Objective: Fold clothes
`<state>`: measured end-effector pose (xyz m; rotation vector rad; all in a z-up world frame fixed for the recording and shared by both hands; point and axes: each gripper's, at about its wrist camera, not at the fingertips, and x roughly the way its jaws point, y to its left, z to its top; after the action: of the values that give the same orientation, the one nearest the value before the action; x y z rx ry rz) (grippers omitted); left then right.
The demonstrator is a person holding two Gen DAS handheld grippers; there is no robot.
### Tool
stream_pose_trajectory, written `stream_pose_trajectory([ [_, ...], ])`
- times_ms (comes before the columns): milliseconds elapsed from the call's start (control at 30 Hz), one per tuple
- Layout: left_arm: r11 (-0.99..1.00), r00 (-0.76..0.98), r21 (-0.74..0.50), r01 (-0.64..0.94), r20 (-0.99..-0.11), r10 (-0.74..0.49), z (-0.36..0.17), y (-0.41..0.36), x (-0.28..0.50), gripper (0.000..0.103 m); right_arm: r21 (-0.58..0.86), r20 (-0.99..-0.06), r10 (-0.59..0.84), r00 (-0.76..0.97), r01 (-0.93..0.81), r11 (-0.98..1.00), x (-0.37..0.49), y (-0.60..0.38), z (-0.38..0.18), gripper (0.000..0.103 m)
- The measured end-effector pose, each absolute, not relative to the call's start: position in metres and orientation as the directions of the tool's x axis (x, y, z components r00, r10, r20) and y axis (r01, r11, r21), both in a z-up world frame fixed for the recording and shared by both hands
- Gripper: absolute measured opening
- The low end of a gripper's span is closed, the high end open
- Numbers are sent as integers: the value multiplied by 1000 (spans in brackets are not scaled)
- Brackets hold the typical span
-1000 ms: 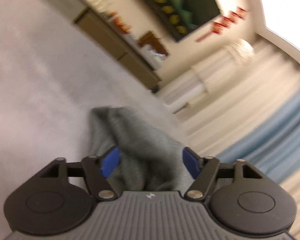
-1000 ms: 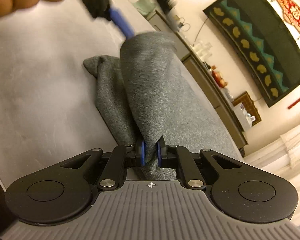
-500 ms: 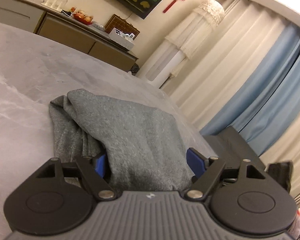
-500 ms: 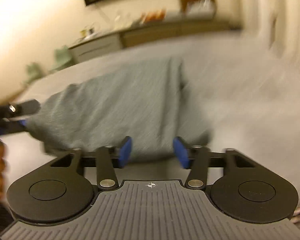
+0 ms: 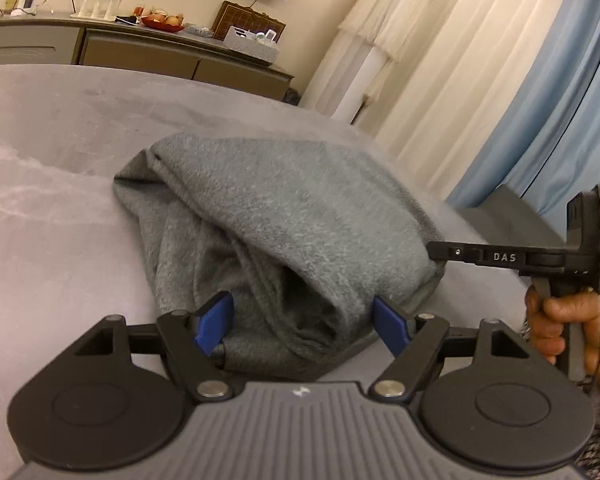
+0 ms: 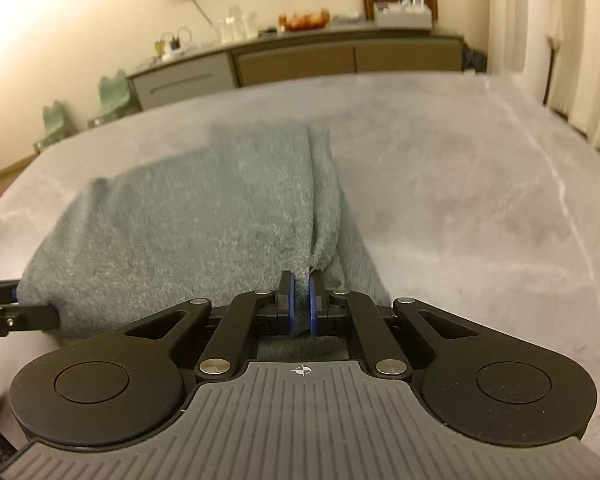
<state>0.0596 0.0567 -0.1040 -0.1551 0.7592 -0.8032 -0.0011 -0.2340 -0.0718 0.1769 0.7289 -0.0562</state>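
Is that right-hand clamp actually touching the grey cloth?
Touching. The right wrist view shows the right gripper with its blue pads closed on a fold of the grey cloth.

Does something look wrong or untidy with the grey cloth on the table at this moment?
Yes. The grey cloth is not a flat fold: its near end gapes open with bunched, rumpled layers between the open left tongs. The right tongs pinch one corner. Nothing looks torn or spilled on the table.

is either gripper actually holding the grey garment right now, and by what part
The right gripper is shut on the grey garment, pinching a bunched fold at its near edge. The left gripper is open, its jaws straddling the cloth without gripping.
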Motion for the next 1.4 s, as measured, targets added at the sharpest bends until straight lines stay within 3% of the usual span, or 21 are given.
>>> stream_pose_trajectory([
  [333, 768, 518, -275, 579, -603, -606, -94, 48, 34, 78, 173, -671, 28, 741, 120, 977, -2, -247, -84, 10],
  [367, 773, 525, -270, 574, -604, -600, -90, 51, 29, 77, 175, -673, 27, 739, 124, 977, -3, -248, -85, 19],
  [400, 779, 531, -265, 568, -604, -594, -86, 53, 23, 76, 168, -674, 13, 739, 136, 976, -5, -249, -83, 42],
  [467, 777, 551, -273, 567, -576, -604, -71, 55, 20, 76, 127, -623, -72, 779, 191, 973, -19, -252, -71, 58],
  [567, 772, 581, -288, 567, -524, -623, -47, 56, 18, 78, 75, -502, -201, 841, 273, 959, -43, -253, -50, 57],
  [667, 765, 610, -303, 568, -470, -639, -23, 57, 15, 79, 48, -444, -120, 888, 157, 986, -33, -232, -37, 56],
  [733, 764, 613, -313, 565, -461, -642, -16, 52, 21, 79, 32, -475, -6, 880, 24, 999, -10, -211, -41, 53],
  [833, 827, 568, -254, 501, -625, -536, -53, 23, 45, 76, 3, -601, 20, 799, -23, 1000, 16, -203, -70, 51],
  [900, 860, 544, -195, 471, -703, -457, -80, 13, 49, 83, 23, -646, 34, 763, -24, 999, 20, -212, -91, 51],
  [1200, 858, 570, -188, 478, -676, -466, -90, 20, 39, 86, 85, -652, 55, 756, 1, 996, 12, -233, -86, 51],
  [1400, 858, 577, -187, 479, -670, -468, -94, 22, 42, 86, 70, -659, -24, 752, 93, 993, 5, -244, -77, 54],
])
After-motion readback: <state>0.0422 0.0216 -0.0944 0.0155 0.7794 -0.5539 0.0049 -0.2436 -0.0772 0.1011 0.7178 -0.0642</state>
